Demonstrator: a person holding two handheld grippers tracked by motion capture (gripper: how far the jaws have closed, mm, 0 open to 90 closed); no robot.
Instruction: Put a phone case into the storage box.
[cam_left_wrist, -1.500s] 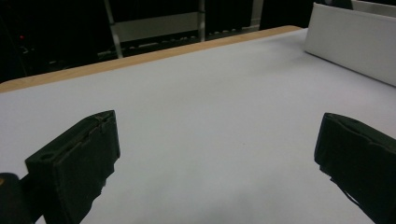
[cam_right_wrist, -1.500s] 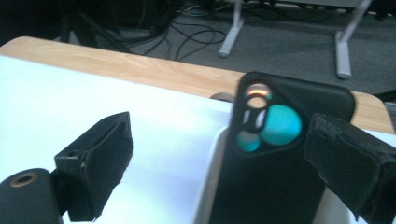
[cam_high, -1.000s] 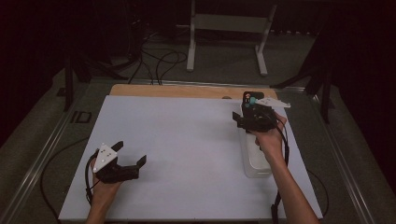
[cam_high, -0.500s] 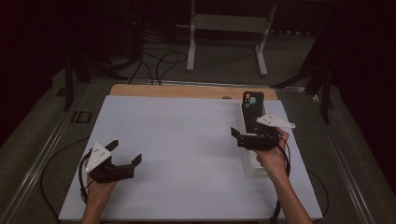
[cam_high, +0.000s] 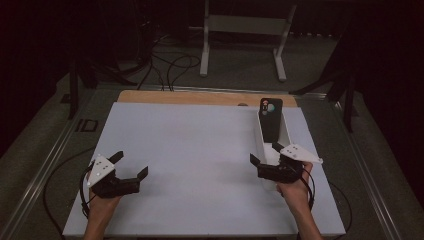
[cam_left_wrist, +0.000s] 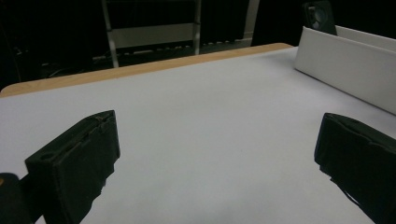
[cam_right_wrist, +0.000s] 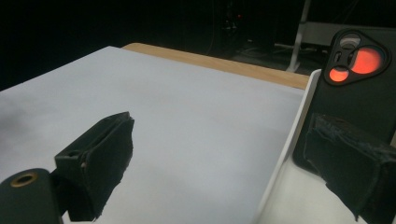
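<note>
The phone case (cam_high: 271, 120) leaning in the white tray (cam_high: 286, 134) looked light, stiff and slick, best pinched across its edges, while the right hand-held gripper (cam_high: 266, 161) stood wide open and empty.

White sheet (cam_high: 200, 165) covering a table whose wooden far edge (cam_high: 200, 97) remains exposed. Metal rails (cam_high: 45, 170) run along both table sides. Beyond the table, a grey carpeted floor (cam_high: 240, 82) carries a white metal stand (cam_high: 245, 30) with two legs, and loose black cables (cam_high: 165, 65). Dark stand legs (cam_high: 345, 95) at right. Surroundings dim; back of the room black.
</note>
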